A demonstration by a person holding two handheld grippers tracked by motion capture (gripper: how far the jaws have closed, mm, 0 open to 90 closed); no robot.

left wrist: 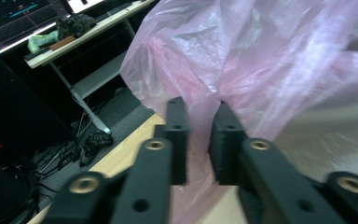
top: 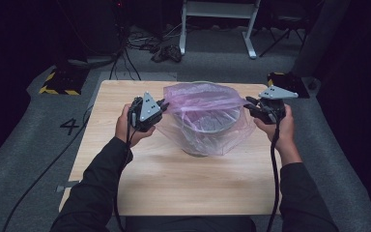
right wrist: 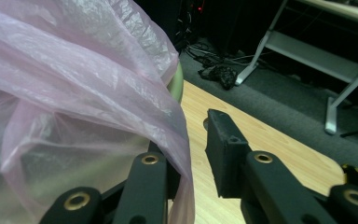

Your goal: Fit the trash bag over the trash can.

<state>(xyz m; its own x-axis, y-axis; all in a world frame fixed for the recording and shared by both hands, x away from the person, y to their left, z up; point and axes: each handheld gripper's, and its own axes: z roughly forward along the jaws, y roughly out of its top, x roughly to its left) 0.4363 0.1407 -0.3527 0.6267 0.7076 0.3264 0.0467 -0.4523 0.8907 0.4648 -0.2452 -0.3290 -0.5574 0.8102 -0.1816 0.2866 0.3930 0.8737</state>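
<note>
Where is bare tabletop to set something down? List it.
Free: the wide near strip of the table in front of the bucket, and the far left corner. Crowded: the middle, around the pink bag.

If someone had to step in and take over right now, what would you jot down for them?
Left gripper: holds the left edge of the pink bag, film between its jaws.
Right gripper: at the bag's right edge; film lies over one jaw, grip unclear.
Bag is stretched over the bin at the middle of the wooden table.
Done: bag opened above the rim.
Left: probably pull the edges down around the rim, then let go.
</note>
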